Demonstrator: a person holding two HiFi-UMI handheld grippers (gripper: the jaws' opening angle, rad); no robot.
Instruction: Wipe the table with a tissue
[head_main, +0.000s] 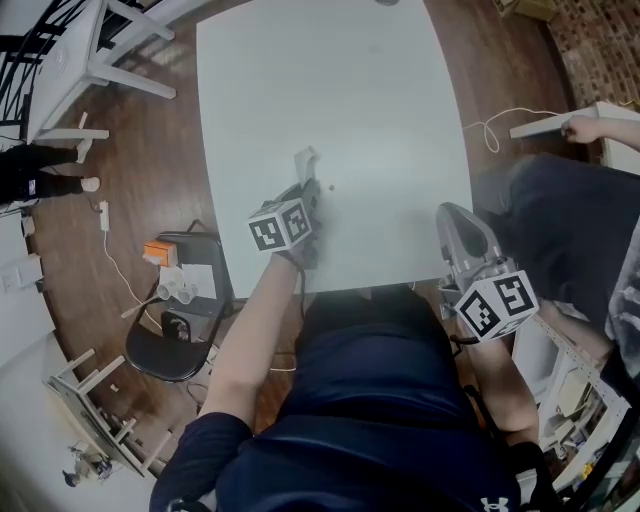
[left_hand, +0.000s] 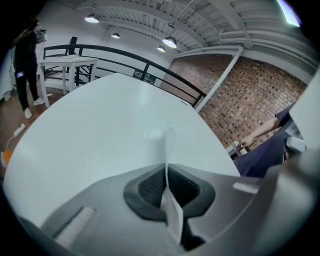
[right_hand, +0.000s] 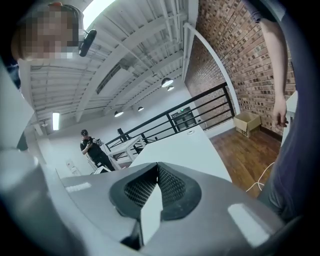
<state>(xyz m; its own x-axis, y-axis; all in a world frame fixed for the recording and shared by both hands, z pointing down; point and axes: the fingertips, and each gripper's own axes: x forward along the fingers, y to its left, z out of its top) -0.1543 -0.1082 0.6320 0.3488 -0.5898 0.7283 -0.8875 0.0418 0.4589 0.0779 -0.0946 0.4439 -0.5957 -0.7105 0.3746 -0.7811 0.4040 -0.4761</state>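
left hand-held gripper (head_main: 308, 188) clamping tissue (head_main: 305, 160) by one edge, sheet poking forward over table (head_main: 330, 90) | right hand-held gripper (right_hand: 158, 170) sitting closed and empty beside table's near edge | tissue looking light, limp and tearable: gripping a bunched fold seems best

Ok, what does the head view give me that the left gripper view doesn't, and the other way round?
Head view only: the right gripper, held off the near edge of the table, and a black chair on the floor at left. Left gripper view only: the left gripper seen from behind its jaws, which are closed on the tissue and pinch it as a thin upright sheet, plus the ceiling lamps. Both show the left gripper, the tissue sticking out past its tip, and the white tabletop.
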